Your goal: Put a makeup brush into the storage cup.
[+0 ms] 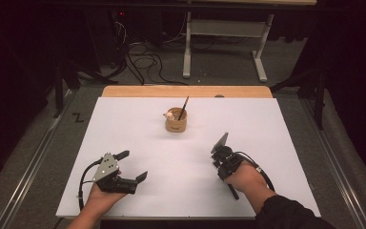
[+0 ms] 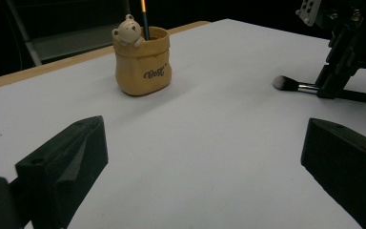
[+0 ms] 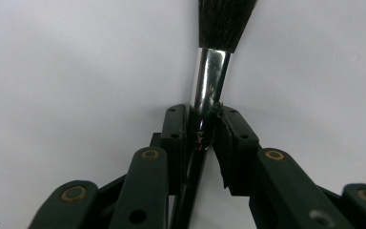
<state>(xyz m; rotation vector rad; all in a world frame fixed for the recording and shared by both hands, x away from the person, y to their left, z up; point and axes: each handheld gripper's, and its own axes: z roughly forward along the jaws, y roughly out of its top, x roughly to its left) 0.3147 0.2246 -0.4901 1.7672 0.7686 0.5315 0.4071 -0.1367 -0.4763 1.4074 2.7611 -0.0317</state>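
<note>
Brush, high view: makeup brush (image 1: 232, 190) lies flat on the table; its dark handle shows just behind the right hand, the rest hidden under the gripper.
Surface, high view: white table top (image 1: 138, 129) with a bare wooden strip (image 1: 186, 91) along its far edge; dark room beyond, with grey floor, loose cables (image 1: 145, 59) and a white desk frame (image 1: 224, 43).
Grippers, high view: right gripper (image 1: 220, 143) points down at the table over the brush; left gripper (image 1: 132, 165) rests near the front edge, jaws wide apart with nothing between them. A tan cup (image 1: 176, 121) with a pencil (image 1: 184, 108) in it stands well ahead, between the two.
Brush, left gripper view: black handle, silver collar and grey-tipped bristles (image 2: 282, 82), lying flat, far to the right of these jaws.
Surface, left gripper view: bare white top between the jaws; the cup (image 2: 142, 64) has a small bear figure on its rim and script lettering on its side.
Grippers, left gripper view: own jaws spread wide, touching nothing; right gripper (image 2: 328, 88) stands on the brush handle just behind the collar.
Brush, right gripper view: shiny silver collar (image 3: 209, 78) and dark bristles (image 3: 226, 21) run straight ahead of the jaws.
Grippers, right gripper view: fingers (image 3: 236, 133) closed on the brush from both sides, at the near end of the collar.
</note>
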